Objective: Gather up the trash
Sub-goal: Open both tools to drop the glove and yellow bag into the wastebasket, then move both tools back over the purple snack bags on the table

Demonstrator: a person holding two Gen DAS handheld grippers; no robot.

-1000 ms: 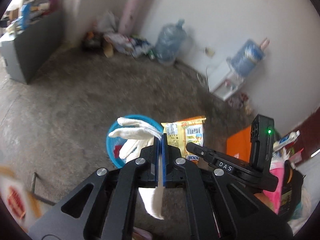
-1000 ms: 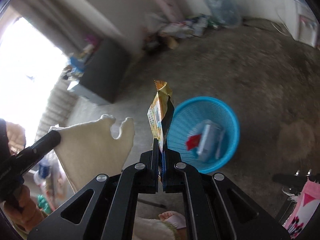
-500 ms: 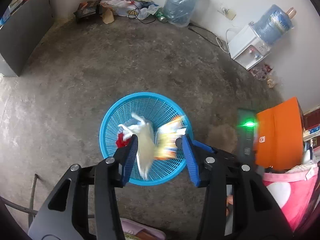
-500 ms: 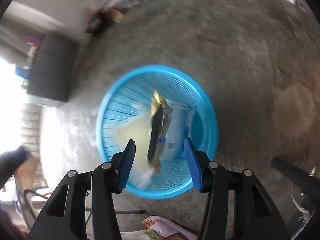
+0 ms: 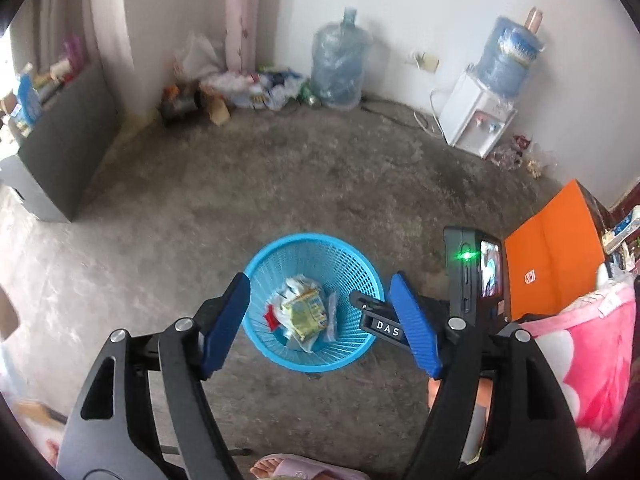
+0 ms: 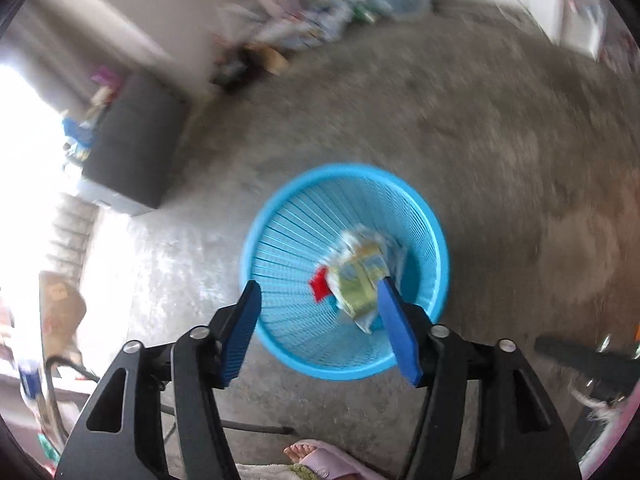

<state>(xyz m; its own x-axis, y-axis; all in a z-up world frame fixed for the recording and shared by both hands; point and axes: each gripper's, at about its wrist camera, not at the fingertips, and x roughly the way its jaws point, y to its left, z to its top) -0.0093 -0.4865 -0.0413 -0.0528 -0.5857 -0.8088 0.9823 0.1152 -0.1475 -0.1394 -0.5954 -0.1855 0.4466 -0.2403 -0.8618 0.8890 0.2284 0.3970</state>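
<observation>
Both grippers over blue basket (image 5: 362, 276) on the concrete floor (image 5: 280, 184). Left gripper (image 5: 320, 312) and right gripper (image 6: 318, 320) jaws opening, nothing between. Yellow wrapper (image 5: 304, 312) lies inside basket atop other trash.

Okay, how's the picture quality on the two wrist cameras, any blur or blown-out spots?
Left wrist view: sharp, evenly lit, fisheye bending the walls; the blue basket and yellow snack packet read clearly. Right wrist view: motion-blurred throughout, basket contents smeared, and the doorway at left is blown out to white; only the right gripper stays crisp.
</observation>
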